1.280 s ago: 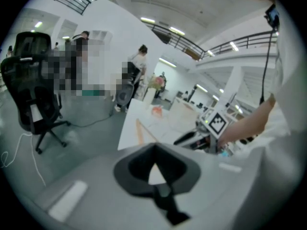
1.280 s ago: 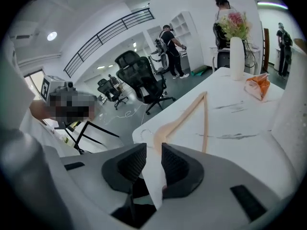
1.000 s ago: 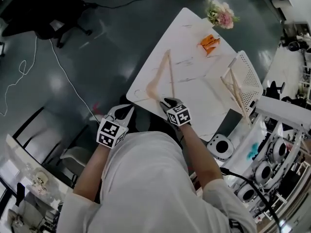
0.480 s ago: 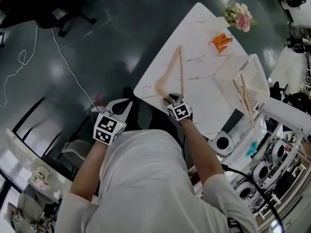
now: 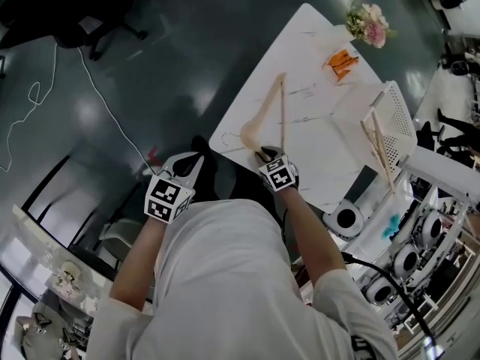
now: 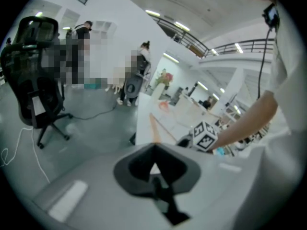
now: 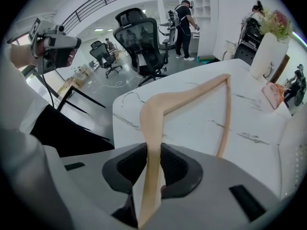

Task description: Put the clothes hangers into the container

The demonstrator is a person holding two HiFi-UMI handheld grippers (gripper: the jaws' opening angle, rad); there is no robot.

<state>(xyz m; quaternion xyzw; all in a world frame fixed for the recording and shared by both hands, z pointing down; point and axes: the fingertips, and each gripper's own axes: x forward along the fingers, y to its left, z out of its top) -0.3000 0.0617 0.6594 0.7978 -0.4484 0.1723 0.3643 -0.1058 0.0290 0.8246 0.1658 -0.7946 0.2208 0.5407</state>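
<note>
Gleaming grey floor (image 5: 172,66); hanger (image 5: 264,111) on white tbl (image 5: 322,141).

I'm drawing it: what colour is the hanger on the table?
Pale wooden tan; the hanger shows best in the right gripper view.

My white counter (image 5: 319,137) carries a wooden hanger (image 5: 264,112) near me. Farther off sit an orange scrap (image 5: 343,62), flowers (image 5: 367,22) and a basket (image 5: 399,118).
</note>
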